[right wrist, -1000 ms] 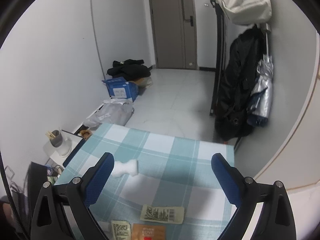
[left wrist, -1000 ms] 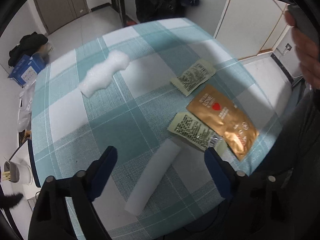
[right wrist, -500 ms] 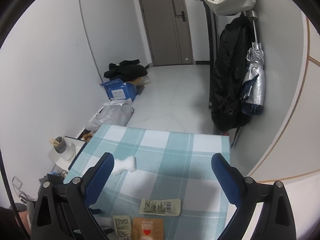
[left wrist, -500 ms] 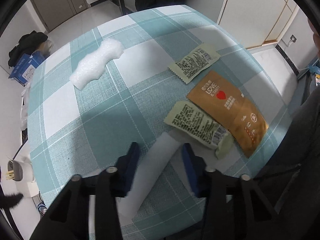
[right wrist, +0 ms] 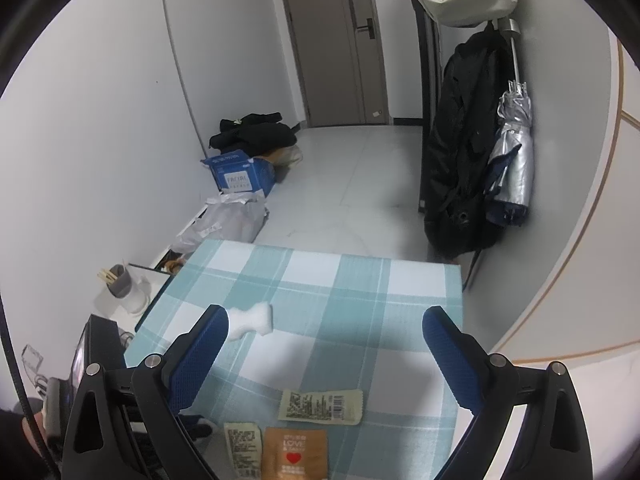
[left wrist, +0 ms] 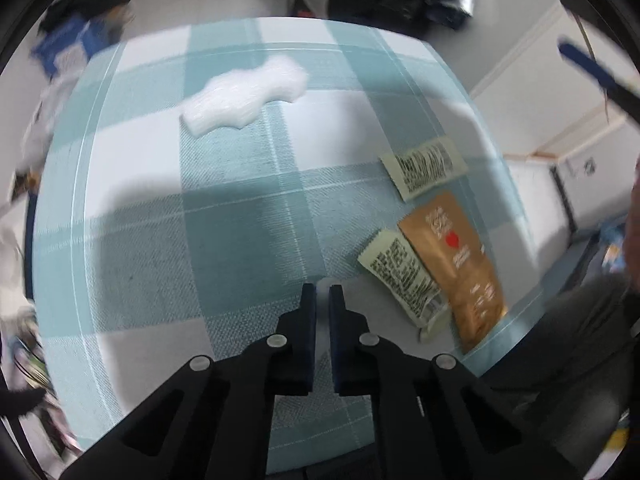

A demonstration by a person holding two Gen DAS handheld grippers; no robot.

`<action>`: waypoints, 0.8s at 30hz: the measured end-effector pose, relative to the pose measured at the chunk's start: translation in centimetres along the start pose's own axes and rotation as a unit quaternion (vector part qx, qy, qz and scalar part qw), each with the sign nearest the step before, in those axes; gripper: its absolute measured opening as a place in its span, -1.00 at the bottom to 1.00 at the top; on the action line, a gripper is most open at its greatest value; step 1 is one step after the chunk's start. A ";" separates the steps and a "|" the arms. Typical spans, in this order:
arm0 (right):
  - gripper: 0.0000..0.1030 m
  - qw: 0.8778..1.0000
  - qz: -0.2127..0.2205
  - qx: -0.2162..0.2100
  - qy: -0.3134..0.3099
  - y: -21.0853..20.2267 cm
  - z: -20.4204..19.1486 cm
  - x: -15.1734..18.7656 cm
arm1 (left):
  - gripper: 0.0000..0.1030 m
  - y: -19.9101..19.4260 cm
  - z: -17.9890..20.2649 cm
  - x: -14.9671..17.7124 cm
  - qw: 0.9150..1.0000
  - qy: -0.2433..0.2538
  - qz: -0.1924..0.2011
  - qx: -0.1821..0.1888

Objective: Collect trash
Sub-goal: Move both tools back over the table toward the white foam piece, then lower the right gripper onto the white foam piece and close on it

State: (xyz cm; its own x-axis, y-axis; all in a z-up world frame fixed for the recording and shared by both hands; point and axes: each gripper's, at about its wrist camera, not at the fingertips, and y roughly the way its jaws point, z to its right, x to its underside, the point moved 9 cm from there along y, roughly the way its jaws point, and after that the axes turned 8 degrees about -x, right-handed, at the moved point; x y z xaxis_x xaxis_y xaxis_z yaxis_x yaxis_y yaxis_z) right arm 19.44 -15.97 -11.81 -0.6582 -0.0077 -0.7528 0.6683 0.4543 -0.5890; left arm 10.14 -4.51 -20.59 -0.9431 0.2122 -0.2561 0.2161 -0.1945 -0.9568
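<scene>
A table under a teal checked cloth (left wrist: 160,240) carries the trash. My left gripper (left wrist: 322,292) points steeply down near the front edge, its jaws closing onto a white foam strip (left wrist: 326,281), with the pads pressing on it. Most of the strip is hidden by the fingers. A wavy white foam piece (left wrist: 244,94) lies further back. To the right lie two pale green wrappers (left wrist: 424,170) (left wrist: 400,272) and a brown sachet (left wrist: 456,264). My right gripper (right wrist: 324,324) hovers open above the table, holding nothing, with the foam piece (right wrist: 252,320) beside its left finger.
A person's dark trouser leg (left wrist: 580,340) is by the table's right edge. Beyond the table are a blue box (right wrist: 240,176), a grey bag (right wrist: 228,224), a black coat (right wrist: 460,160) and a folded umbrella (right wrist: 512,160). A cup with sticks (right wrist: 120,280) stands left.
My left gripper went from wide open to shut on the white foam strip, rolling as it came in over it. The right gripper's view has hardly shifted.
</scene>
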 end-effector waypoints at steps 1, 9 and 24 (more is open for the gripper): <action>0.91 1.000 -0.002 0.000 0.001 0.1 -0.1 0.1 | -0.95 -0.2 -0.3 0.0 1.000 -0.009 0.003 -0.001; 0.91 1.000 -0.021 0.003 -0.004 1.7 -1.0 0.8 | -0.95 -1.6 -1.7 -0.1 0.998 -0.053 0.022 0.010; 0.88 0.995 -0.085 -0.035 0.042 6.2 -3.0 2.6 | -0.96 -7.0 -5.2 -5.0 0.975 -0.153 0.146 0.065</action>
State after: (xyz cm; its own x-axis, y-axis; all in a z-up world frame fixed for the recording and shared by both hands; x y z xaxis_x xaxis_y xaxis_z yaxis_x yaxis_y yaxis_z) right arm 20.83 -10.48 -16.53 -0.7885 -0.0162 -0.6148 0.5213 0.5130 -0.6820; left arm 14.62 0.79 -13.32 -0.8815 -0.1619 -0.4436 0.4720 -0.3277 -0.8184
